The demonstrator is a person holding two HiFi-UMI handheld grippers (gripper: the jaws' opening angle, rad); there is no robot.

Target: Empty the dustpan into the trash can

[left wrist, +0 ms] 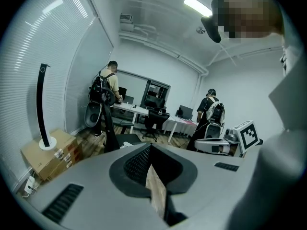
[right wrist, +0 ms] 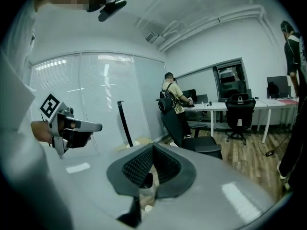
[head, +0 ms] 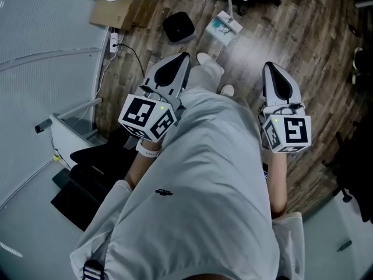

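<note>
Left gripper [head: 184, 57]: jaws clenched on nothing, held beside the person's left hip, nose toward the floor ahead; the left gripper view shows the ribbed pads met, with only a sliver of wood floor [head: 303, 45] in the slit. Right gripper [head: 270, 67]: likewise closed tight and empty, beside the right hip; the right gripper view shows its pads together. Dustpan [head: 224, 28]: pale, with a long white handle, on the floor ahead of the person's white shoes [head: 208, 59], well apart from both grippers; legible in the head view only. Black trash can [head: 178, 26]: seen from above, near the dustpan on its left in the picture, not touching it; head view only. Cardboard box [head: 113, 13]: against the glass partition; the left gripper view adds a black curved stand [left wrist: 42, 104] on a white round base resting on top of it. Power strip [head: 114, 41]: on the floor by the box, cable trailing. Black office chair [head: 87, 168]: at the person's left. Gripper views only: a person with a backpack [left wrist: 109, 87] at white desks [left wrist: 139, 110], a second person with a backpack [left wrist: 211, 111], a ceiling light [left wrist: 197, 6]; each gripper view also shows the opposite gripper with its marker cube [left wrist: 248, 134].
</note>
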